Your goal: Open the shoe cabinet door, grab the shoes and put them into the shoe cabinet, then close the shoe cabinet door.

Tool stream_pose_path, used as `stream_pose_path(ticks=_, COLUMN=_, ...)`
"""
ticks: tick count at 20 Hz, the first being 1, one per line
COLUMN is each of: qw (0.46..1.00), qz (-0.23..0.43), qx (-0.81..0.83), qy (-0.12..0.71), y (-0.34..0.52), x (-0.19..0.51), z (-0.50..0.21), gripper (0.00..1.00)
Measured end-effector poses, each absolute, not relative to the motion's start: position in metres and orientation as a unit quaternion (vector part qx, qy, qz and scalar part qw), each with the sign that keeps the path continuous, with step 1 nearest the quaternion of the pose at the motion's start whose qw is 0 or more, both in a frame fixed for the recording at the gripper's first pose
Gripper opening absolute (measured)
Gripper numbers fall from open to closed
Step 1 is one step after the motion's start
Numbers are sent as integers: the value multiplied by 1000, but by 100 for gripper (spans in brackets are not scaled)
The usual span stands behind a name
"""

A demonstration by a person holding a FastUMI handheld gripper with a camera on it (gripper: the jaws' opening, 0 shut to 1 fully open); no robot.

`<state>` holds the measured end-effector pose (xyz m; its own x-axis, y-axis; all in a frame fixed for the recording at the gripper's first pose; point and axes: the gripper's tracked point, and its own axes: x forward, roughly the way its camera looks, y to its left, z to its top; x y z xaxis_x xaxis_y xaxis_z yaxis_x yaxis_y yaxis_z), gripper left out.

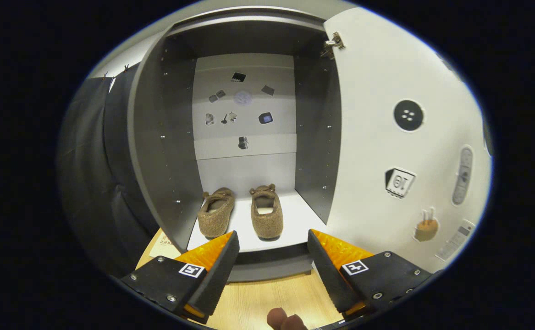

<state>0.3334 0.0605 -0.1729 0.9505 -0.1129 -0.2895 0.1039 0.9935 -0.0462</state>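
The shoe cabinet (157, 151) stands open ahead, grey inside with a white floor. Its white door (386, 151) is swung wide to the right, hinge at the top. Two brown fuzzy shoes rest side by side on the cabinet floor, toes pointing inward: the left shoe (215, 212) and the right shoe (266, 212). My gripper (273, 243) is open just in front of the cabinet's lower edge, fingers spread with nothing between them. The shoes lie beyond the fingertips.
Small stickers dot the cabinet's back wall (244, 114) and the door's inner face. A light wooden floor (267, 298) lies under the gripper. Black cloth (93, 174) hangs left of the cabinet. A brown rounded object (285, 319) shows below the fingers.
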Motion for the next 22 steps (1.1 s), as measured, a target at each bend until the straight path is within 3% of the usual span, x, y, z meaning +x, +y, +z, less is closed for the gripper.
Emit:
stream_pose_path(ticks=5, qw=989, qz=-57, qx=-30, qy=130, y=40, x=268, z=-162, gripper=93)
stream_pose_path(ticks=17, qw=989, qz=81, qx=32, qy=121, y=-16, x=124, z=-163, gripper=93)
stream_pose_path(ticks=22, qw=990, qz=88, qx=64, qy=92, y=-67, x=98, z=-145, gripper=93)
